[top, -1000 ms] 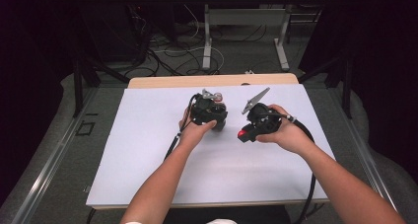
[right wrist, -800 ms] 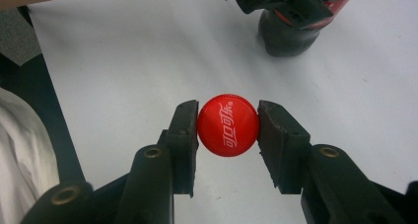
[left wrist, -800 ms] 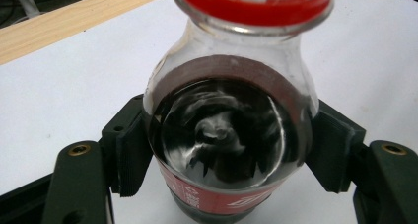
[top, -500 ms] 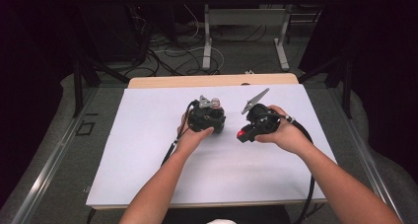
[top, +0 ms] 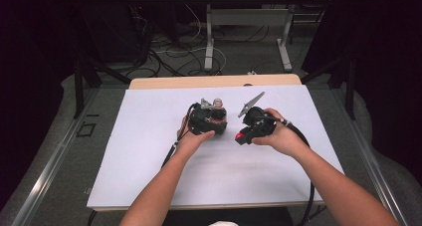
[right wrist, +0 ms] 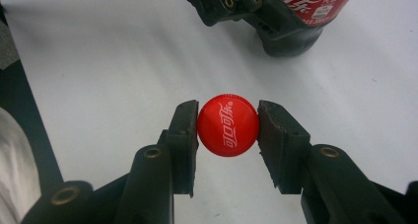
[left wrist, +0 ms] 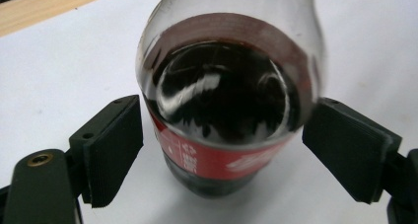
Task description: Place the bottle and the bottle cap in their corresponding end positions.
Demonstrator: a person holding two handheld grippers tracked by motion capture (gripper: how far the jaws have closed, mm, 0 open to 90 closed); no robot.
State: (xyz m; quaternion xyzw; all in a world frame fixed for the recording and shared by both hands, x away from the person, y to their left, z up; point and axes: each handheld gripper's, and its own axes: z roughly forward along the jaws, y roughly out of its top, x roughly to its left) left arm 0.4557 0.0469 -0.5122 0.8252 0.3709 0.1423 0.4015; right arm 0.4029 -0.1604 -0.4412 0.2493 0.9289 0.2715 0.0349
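Now in the high view the left claw (top: 213, 117) has edged right since a second ago, nearer the right claw (top: 242, 136) on the white table (top: 149, 161), so recapping looks next. Left gripper view: jaws spread wide beside the clear plastic cola bottle with red label (left wrist: 229, 110), gripping nothing. Right gripper view: claw clenched on the round red bottle cap (right wrist: 228, 126), above the table.
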